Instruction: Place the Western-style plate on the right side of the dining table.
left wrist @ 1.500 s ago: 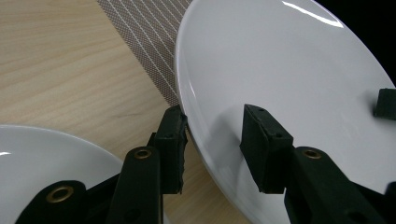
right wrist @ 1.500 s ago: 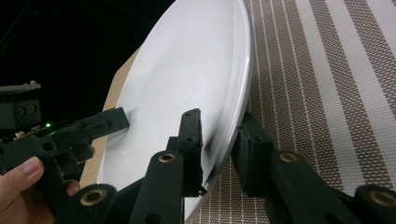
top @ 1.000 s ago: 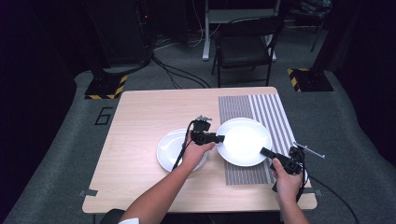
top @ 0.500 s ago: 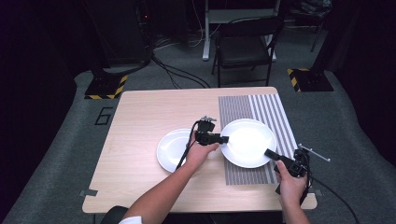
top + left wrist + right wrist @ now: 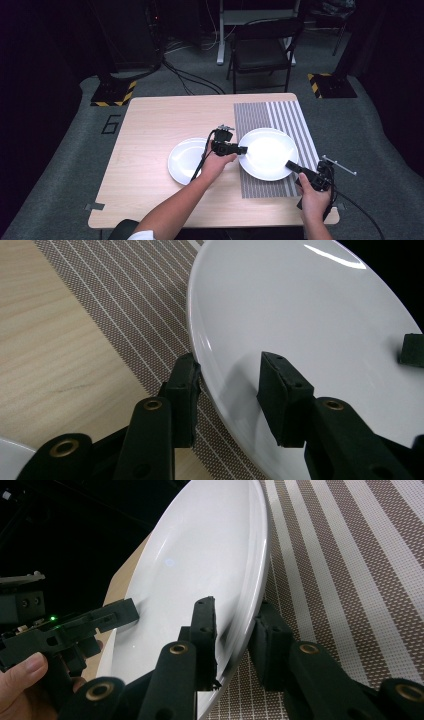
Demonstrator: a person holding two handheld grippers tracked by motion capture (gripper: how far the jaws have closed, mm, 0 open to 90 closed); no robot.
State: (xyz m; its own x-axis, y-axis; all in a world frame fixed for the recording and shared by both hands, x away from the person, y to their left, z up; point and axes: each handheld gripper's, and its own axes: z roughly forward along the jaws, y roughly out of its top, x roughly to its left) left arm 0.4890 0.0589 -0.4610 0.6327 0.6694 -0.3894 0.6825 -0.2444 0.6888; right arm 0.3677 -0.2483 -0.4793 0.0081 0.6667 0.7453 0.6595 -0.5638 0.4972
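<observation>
Both claws straddle the rim of the large white plate [image 5: 268, 152] on the striped mat [image 5: 280, 117]: the left claw [image 5: 227, 390] at its near-left edge, the right claw [image 5: 235, 635] opposite, each spread, not yet pinching, probably for a balanced two-sided lift off the surface [image 5: 165, 120].

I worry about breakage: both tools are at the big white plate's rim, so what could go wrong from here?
1. The left tool and right tool straddle only the thin rim of the large plate; the glossy plate might slip.
2. The small plate lies close beside it; they could knock together.
</observation>
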